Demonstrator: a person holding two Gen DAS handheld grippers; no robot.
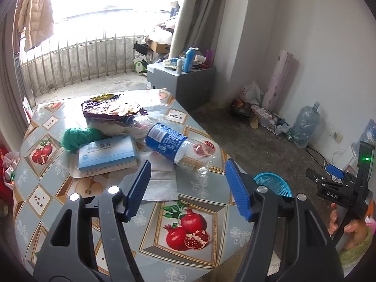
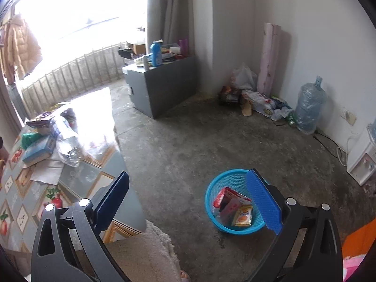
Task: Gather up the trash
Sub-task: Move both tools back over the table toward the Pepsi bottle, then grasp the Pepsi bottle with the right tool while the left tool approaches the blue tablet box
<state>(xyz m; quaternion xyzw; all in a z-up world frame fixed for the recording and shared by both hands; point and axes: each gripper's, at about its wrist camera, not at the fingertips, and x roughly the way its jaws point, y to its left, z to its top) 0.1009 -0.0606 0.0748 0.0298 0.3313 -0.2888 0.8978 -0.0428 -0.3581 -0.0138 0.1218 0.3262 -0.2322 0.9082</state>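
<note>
On the fruit-patterned table [image 1: 94, 211] lies a heap of trash: a crushed clear bottle with a blue label [image 1: 174, 145], a light blue box [image 1: 107, 156], a green tuft [image 1: 76, 137], a purple foil wrapper [image 1: 112, 109] and white paper [image 1: 159, 181]. My left gripper [image 1: 188, 185] hovers open above the table, just short of the bottle and paper, nothing between its pads. My right gripper [image 2: 190, 202] is open over the floor, beside the blue basket [image 2: 212, 208], which holds several wrappers [image 2: 235, 209]. The same heap [image 2: 51, 138] shows far left in the right wrist view.
A grey cabinet [image 1: 188, 82] with bottles on top stands behind the table. Bags, a rolled mat [image 2: 269, 58] and a large water jug [image 2: 309, 104] line the right wall. A hand [image 1: 352, 225] holds the other gripper at right. A beige cushion [image 2: 145, 253] sits by the table's near corner.
</note>
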